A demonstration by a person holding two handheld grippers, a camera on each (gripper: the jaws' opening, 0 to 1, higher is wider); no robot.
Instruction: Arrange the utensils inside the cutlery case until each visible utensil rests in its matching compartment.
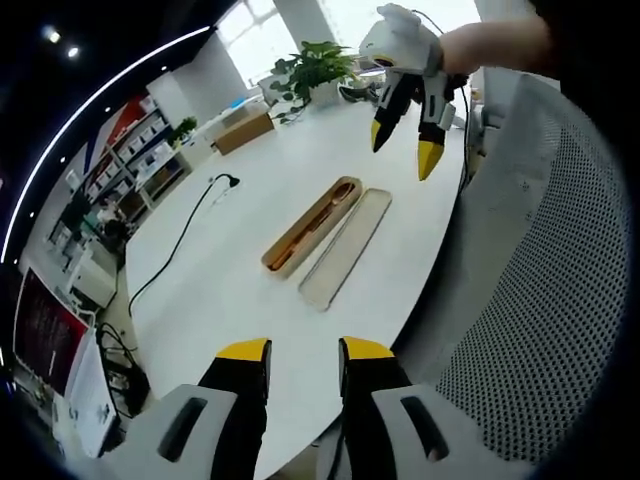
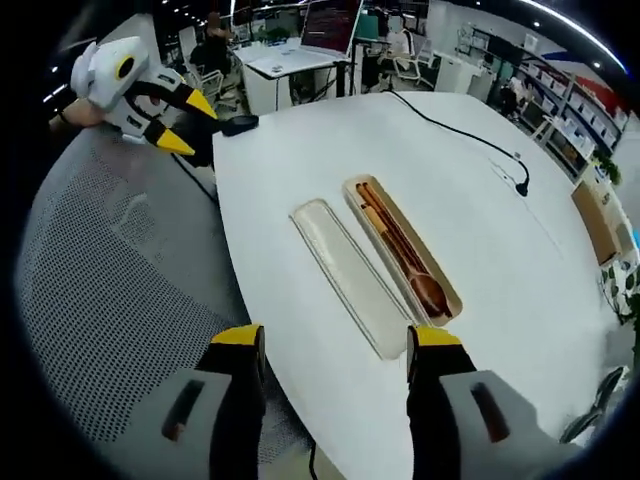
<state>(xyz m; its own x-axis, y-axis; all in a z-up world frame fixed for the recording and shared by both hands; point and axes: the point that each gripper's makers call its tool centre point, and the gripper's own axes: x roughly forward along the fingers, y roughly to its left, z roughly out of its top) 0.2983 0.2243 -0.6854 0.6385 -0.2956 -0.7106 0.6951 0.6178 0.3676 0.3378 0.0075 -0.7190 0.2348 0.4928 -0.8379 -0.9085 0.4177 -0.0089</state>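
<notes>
In the left gripper view, the left claw (image 1: pixel 304 352) rises from 6 o'clock with its yellow-tipped jaws a little apart and nothing between them. Beyond it, toward 12 o'clock on the white bench (image 1: pixel 230 250), lies the open cutlery case (image 1: pixel 312 228), well clear of the jaws. Inside it rest a wooden spoon (image 1: pixel 330 204) and what look like wooden chopsticks (image 1: pixel 292 247), side by side along its length. The case's lid (image 1: pixel 347 247) lies just beside it on its 3 o'clock side, parallel, hollow side up. The right claw (image 1: pixel 404 146) hangs above the bench at about 1 o'clock, jaws spread and holding nothing, well apart from the case. A black cable (image 1: pixel 180 240) runs across the bench at 10 o'clock, and a potted plant (image 1: pixel 318 66) stands at the far end.

In the right gripper view, the right claw (image 2: pixel 336 340) comes up from 6 o'clock, jaws wide and empty; the lid's near end lies between the tips as seen, the case just toward 1 o'clock. The left claw (image 2: pixel 187 122) hovers at 10 o'clock over a grey mesh chair (image 2: pixel 120 280), parted, gripping nothing.
</notes>
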